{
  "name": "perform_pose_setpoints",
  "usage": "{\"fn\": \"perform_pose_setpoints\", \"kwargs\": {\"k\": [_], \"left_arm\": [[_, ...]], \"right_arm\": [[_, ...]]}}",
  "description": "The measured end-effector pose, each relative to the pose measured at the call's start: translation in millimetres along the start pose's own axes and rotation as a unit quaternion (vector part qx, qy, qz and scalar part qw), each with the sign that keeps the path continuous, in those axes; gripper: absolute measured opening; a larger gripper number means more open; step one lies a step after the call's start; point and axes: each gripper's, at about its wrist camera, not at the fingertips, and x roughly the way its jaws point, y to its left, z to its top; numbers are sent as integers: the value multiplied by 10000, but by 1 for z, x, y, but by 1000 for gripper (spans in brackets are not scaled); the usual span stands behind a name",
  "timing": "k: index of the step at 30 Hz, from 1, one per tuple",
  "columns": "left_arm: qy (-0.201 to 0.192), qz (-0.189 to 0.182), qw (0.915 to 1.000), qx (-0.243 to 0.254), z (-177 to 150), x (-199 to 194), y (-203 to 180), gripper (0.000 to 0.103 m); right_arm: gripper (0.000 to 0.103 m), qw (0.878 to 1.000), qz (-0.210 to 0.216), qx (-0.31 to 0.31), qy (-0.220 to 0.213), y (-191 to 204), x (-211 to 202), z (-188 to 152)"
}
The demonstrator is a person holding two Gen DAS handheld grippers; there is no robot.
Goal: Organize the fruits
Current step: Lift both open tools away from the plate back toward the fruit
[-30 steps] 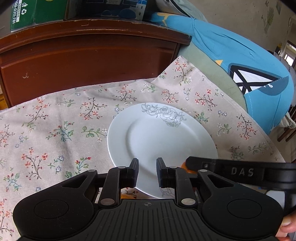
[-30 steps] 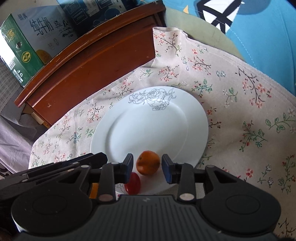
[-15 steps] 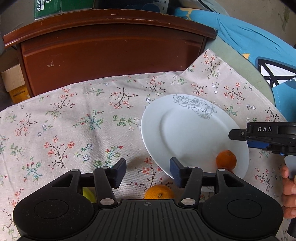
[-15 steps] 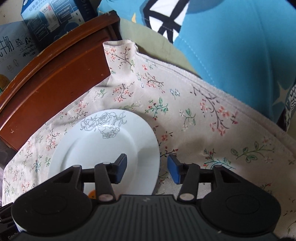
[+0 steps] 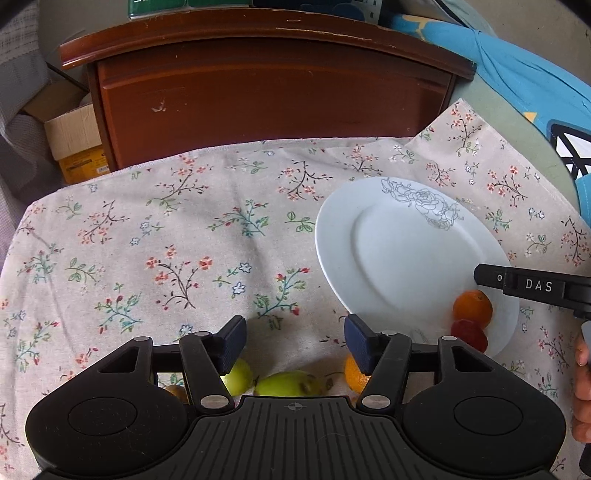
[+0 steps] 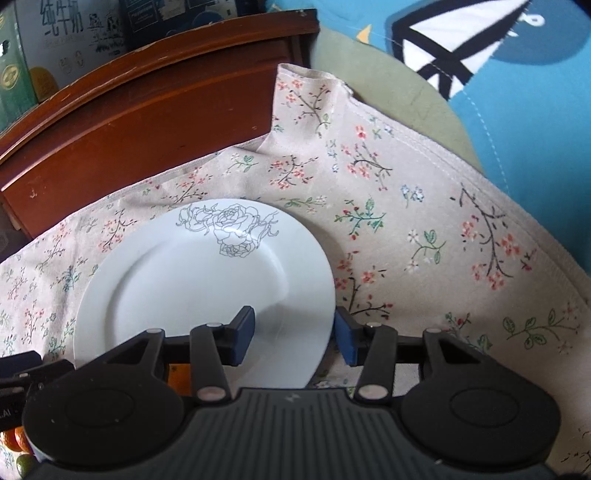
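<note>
Left fingers (image 5: 293,341) are opening, empty above floral cloth (image 5: 147,240); right fingers (image 6: 293,334) closing, empty over plate (image 6: 177,288)

"DAS" on the right tongs' arm (image 5: 539,286); "纯牛奶" on a carton (image 6: 59,22)

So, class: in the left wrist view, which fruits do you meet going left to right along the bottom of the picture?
Round green fruit → longer green fruit → orange on the cloth → red fruit and small orange on the white plate.
</note>
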Motion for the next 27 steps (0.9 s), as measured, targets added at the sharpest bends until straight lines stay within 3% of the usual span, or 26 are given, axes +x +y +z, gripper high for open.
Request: {"fn": "perform_pose_setpoints", "kwargs": {"k": [9,13,17,22,27], "left_arm": [[-19,293,9994,200,-13,-11,7,57],[-65,275,9996,57,-13,-22,13,58],[-287,296,9991,-14,-10,-43,16,72],[-282,336,9988,-219,-15,-64,20,74],[-242,436,9981,-359,-26,-83,24,81]], "right_arm": [[48,9996,225,-164,79,19,-8,-9],[48,9992,343,-165,144,23,-11,-12],[48,9987,448,95,228,19,-19,-13],[48,9983,575,56,90,25,-41,-18],[48,9946,1025,141,84,30,-68,-30]]}}
